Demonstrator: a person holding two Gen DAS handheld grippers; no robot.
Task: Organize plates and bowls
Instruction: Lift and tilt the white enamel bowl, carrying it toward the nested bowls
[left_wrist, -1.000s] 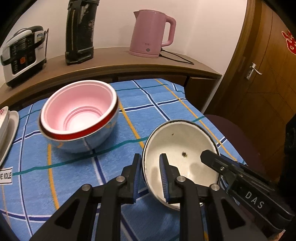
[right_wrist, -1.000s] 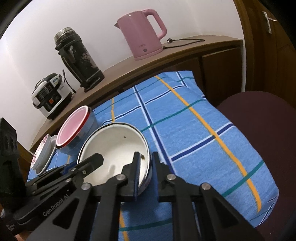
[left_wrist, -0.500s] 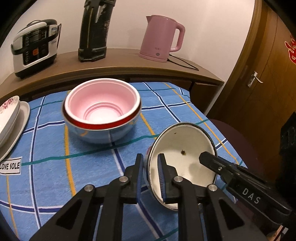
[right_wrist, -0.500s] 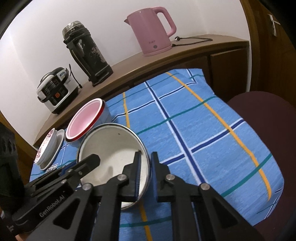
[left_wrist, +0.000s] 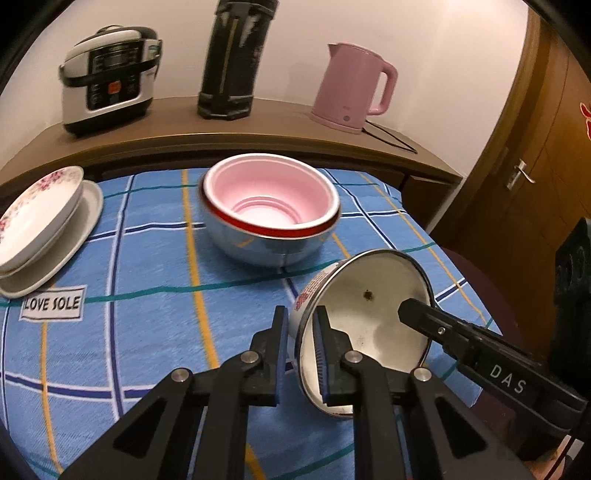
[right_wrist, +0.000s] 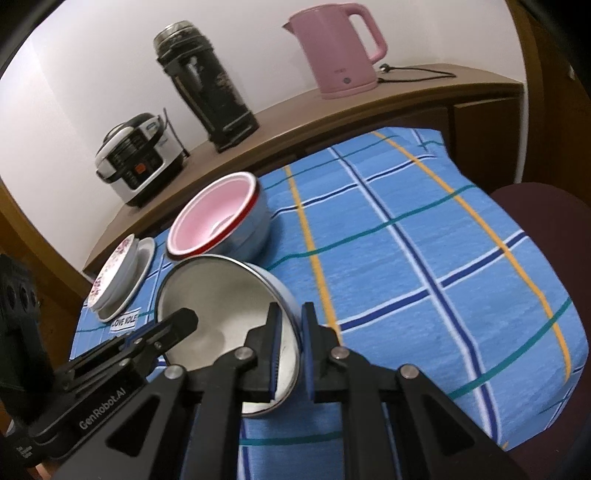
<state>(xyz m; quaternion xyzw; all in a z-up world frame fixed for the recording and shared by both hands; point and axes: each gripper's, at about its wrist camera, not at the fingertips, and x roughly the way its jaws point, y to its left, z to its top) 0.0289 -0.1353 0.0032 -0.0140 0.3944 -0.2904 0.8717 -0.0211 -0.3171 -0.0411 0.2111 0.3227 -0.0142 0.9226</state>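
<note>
I have 2 grippers on 1 white enamel bowl (left_wrist: 373, 325). My left gripper (left_wrist: 301, 354) is clenched on the bowl's near-left rim, 1 pad inside the wall and 1 outside. My right gripper (right_wrist: 290, 345) pinches the opposite rim the same way. Between them the bowl is tilted steeply, its open mouth turned toward the left camera, and it sits above the blue checked tablecloth (left_wrist: 147, 258) at the table's near right. Inside it I see 1 small dark speck and nothing else.

Beyond it, just apart, stands 1 nested stack of 2 bowls: a pink bowl (left_wrist: 269, 195) with a red rim set inside a steel bowl (left_wrist: 255, 247). The pink one holds nothing that I can see. This stack lies directly between the held bowl and the back of the table.

At the far left edge are 2 plates stacked: a floral plate (left_wrist: 37, 214) tilted on a plain white plate (left_wrist: 62, 251). Just in front of them is 1 white label (left_wrist: 51, 304) printed "LOVE SOLE".

Behind the table runs a wooden counter (left_wrist: 258, 125) carrying 3 appliances: 1 rice cooker (left_wrist: 107, 77), 1 tall black flask (left_wrist: 232, 59) and 1 pink kettle (left_wrist: 354, 92) with its cord trailing right. A dark red chair seat (right_wrist: 546, 221) sits against the table's right side, and 1 wooden door (left_wrist: 546, 155) stands further right.
</note>
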